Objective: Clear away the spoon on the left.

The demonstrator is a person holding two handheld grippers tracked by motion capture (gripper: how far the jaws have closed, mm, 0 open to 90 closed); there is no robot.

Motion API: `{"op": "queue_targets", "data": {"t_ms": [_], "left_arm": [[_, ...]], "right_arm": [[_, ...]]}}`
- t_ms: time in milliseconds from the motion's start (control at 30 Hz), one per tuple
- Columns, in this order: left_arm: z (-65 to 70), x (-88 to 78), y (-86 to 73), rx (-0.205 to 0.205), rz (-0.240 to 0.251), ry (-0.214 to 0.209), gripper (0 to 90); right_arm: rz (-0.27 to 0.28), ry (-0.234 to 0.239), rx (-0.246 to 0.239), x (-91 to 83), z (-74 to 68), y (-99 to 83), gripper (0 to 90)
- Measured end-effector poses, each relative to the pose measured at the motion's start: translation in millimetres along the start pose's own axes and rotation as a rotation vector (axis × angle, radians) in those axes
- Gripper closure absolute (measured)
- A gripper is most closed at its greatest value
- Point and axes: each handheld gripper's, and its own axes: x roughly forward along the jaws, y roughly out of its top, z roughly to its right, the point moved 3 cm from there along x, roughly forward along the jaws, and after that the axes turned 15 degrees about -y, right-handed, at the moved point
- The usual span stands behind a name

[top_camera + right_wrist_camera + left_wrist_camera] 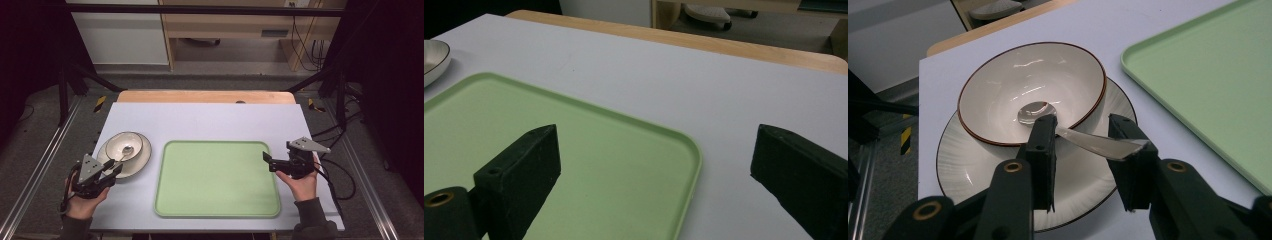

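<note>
Stood by the tabletop (210, 120) for this one. The spoon (1068, 131) sat in the bowl (1033, 90), which was stacked on a plate (968, 170) at about 9 o'clock from the green tray (217, 177). Its scoop lay down in the bowl's bottom and its handle stuck out over the rim toward the person.

The left hand-held gripper (1088, 145) had its jaws on either side of that handle. From the left gripper view, the handle tip looked to be touching the right-hand jaw, but the other jaw seemed just off it, so I'd call it spread around the spoon rather than pinching it yet. The right hand-held gripper (654, 165) was spread wide with nothing in it, hanging at the tray's 3 o'clock edge.

My guess on handling: the spoon was shiny metal, thin, stiff and light, and probably slippery against those black pads. Taking the flat handle near its end looked like the sane grab, square across the flat, or it could twist or skate out. The bowl and plate looked like glazed ceramic, cream with a dark rim line on the bowl and fine ribbing on the plate, so any levering could make the bowl slide. The tray looked like smooth matte plastic, with rounded corners and a low lip.
</note>
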Motion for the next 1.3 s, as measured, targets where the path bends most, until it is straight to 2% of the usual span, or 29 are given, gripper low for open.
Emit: {"op": "queue_targets", "data": {"t_ms": [567, 900, 1300], "left_arm": [[0.1, -1.6, 0.7, -0.025, 0.018, 0.019, 79.0], [1.5, -1.7, 1.4, -0.019, 0.014, 0.029, 86.2], [2.0, -3.7, 2.9, -0.019, 0.018, 0.036, 88.4]], "right_arm": [[-0.004, -0.001, -0.002, 0.0, 0.1, 0.0, 6.1], [-0.007, 0.001, -0.002, 0.3, -0.5, -0.2, 6.1], [-0.002, 0.004, -0.004, -1.2, 0.6, 0.9, 6.1]]}}
